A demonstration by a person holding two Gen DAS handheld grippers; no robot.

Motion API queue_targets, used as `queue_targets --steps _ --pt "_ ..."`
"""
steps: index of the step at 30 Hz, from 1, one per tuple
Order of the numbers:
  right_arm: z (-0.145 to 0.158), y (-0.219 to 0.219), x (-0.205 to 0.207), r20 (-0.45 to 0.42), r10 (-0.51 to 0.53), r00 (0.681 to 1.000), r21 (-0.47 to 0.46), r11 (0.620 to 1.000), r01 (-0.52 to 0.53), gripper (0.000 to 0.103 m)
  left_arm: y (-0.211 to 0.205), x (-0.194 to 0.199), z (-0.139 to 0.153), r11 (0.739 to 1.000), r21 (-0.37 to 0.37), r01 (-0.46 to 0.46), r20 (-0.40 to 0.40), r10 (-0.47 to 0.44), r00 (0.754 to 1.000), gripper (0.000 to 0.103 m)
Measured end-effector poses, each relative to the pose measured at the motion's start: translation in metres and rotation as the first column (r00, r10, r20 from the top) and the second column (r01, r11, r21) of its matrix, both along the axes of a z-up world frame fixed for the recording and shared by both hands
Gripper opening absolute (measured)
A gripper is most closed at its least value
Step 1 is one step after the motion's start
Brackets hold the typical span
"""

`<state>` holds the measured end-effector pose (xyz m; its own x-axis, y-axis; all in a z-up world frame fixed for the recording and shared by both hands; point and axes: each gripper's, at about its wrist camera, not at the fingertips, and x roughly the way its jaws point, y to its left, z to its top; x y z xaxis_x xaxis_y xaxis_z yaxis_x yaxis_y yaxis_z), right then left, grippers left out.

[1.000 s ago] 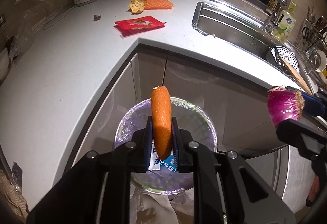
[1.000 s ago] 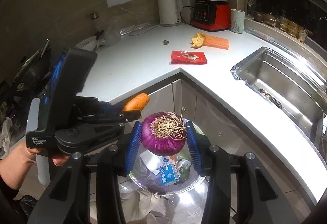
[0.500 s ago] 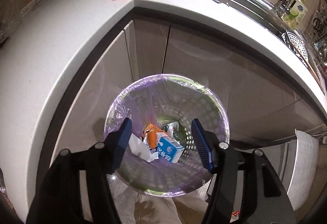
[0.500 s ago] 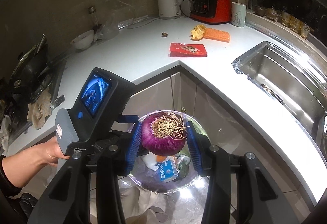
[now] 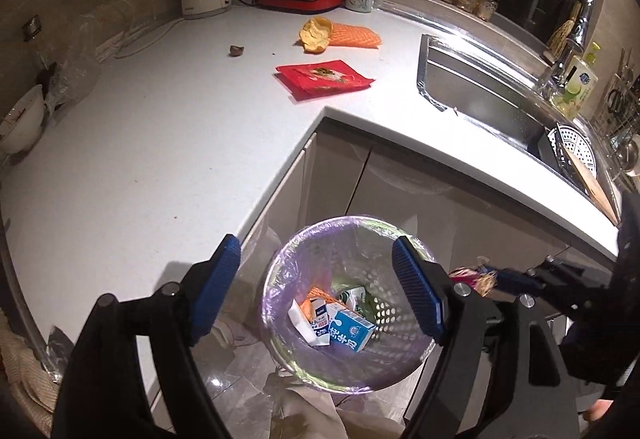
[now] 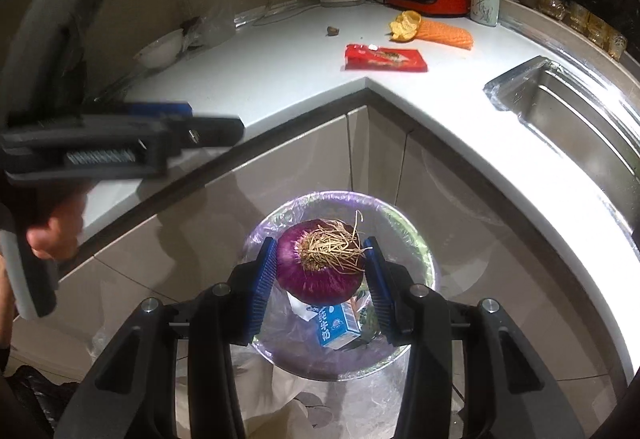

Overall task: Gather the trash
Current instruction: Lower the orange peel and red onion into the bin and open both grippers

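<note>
Left wrist view shows the left hand-held gripper (image 5: 316, 291) spread wide and empty above the bin (image 5: 400, 367); a second ago it pinched a carrot (image 5: 310, 303), which now lies in the bin beside a milk carton (image 5: 350, 329); that piece is done. Right hand-held gripper (image 6: 322, 273) stays clamped on the red onion (image 6: 320, 265), held directly over the bin mouth; by my reckoning a release is the next move. On the surface (image 5: 160, 143) a red wrapper (image 5: 324, 79), an orange peel (image 5: 316, 35) and an orange sponge (image 5: 356, 35) are left to collect.
</note>
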<state>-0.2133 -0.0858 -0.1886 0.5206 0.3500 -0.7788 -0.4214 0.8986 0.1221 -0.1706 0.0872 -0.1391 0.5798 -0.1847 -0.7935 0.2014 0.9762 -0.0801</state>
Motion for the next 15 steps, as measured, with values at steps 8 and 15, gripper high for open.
queue_targets --steps 8,15 --pt "-0.044 0.016 0.016 -0.069 0.007 0.998 -0.021 1.0 -0.008 0.08 0.019 0.009 0.003 0.999 0.031 -0.044 0.001 0.044 0.999 0.078" --pt "-0.029 0.009 0.029 -0.051 -0.018 0.999 -0.011 1.0 0.017 0.085 0.02 0.029 0.002 0.999 0.025 -0.045 -0.015 0.045 0.999 0.078"
